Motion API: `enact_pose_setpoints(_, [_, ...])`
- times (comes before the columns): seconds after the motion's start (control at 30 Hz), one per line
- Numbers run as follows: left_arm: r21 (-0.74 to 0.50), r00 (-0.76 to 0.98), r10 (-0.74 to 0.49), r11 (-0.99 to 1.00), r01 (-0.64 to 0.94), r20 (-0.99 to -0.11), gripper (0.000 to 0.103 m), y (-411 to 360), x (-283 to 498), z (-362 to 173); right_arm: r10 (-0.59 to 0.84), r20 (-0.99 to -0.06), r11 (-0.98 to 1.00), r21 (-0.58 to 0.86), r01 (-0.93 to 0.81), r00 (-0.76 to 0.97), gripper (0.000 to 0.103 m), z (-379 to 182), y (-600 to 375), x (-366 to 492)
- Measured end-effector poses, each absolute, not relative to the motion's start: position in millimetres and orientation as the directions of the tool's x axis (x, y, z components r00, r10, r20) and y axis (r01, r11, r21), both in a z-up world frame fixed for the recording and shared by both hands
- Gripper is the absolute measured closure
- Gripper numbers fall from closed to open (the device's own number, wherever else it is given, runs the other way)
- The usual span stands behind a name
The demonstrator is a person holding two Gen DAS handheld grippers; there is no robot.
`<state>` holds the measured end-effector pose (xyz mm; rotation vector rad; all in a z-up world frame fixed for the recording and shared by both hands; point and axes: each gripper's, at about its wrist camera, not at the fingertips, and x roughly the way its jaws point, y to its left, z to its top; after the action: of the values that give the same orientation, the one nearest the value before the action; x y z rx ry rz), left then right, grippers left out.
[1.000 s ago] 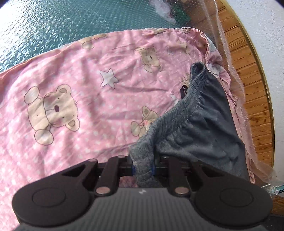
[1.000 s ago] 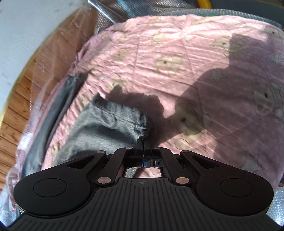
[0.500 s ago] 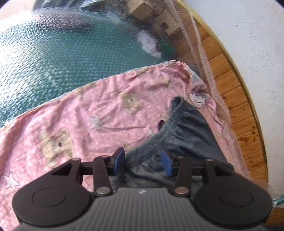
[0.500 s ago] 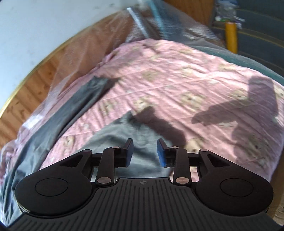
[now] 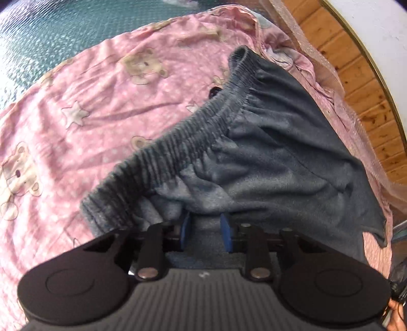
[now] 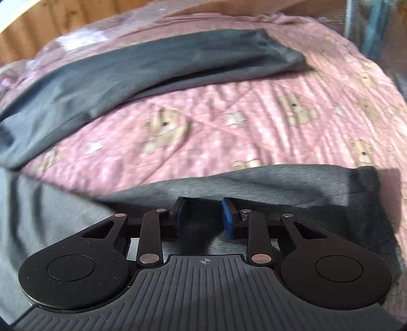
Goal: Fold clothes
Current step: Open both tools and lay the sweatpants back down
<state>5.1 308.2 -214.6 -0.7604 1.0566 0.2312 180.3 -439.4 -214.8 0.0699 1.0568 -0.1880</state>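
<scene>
Dark grey trousers [image 5: 267, 142] lie on a pink bear-print sheet [image 5: 89, 101], their ribbed elastic waistband [image 5: 183, 142] running diagonally. My left gripper [image 5: 204, 219] hovers just behind the waistband. Its jaws are closing, the blue pads stand apart, and bunched grey cloth lies at and between the tips without being pinched. In the right wrist view one trouser leg [image 6: 152, 66] stretches across the far side of the sheet [image 6: 216, 122], and the other leg [image 6: 279, 183] lies right under my right gripper [image 6: 203, 206]. Its jaws are closing too, with grey cloth showing in the gap below.
A green bubble-textured mat [image 5: 51, 33] lies beyond the sheet. Clear plastic film [image 5: 356, 122], wooden boards [image 5: 356, 63] and a white wall [image 5: 381, 20] border the right side. A hand [image 5: 396, 313] shows at the lower right corner.
Both grippers were shut on the trousers a second ago, the left on the waistband, the right on a leg end. Both let go, opened, then narrowed. The right one swung sideways over the legs.
</scene>
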Motion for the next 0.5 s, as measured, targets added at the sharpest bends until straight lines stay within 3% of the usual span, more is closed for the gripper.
enact_pose_setpoints(0.1, [-0.454, 0.54, -0.148, 0.741, -0.494, -0.829, 0.061, 322.3, 12.0, -184.6, -0.209, -0.86, 0.941, -0.048, 0.334, 0.465, 0.074, -207.8, -457.8, 189.1])
enact_pose_setpoints(0.17, [-0.485, 0.608, -0.132, 0.741, -0.464, -0.783, 0.047, 333.7, 32.0, -161.9, -0.15, -0.86, 0.933, 0.039, 0.357, 0.487, 0.066, -200.3, -460.4, 188.2])
enact_pose_setpoints(0.23, [-0.49, 0.642, -0.107, 0.744, -0.455, -0.759, 0.042, 343.8, 65.5, -150.9, -0.117, -0.853, 0.932, 0.082, 0.353, 0.508, 0.058, -193.6, -451.7, 185.8])
enact_pose_setpoints(0.5, [-0.427, 0.591, -0.076, 0.764, -0.483, -0.803, 0.045, 359.4, 212.5, -197.5, -0.003, -0.861, 0.937, 0.176, 0.303, 0.508, 0.047, -180.6, -398.6, 195.4])
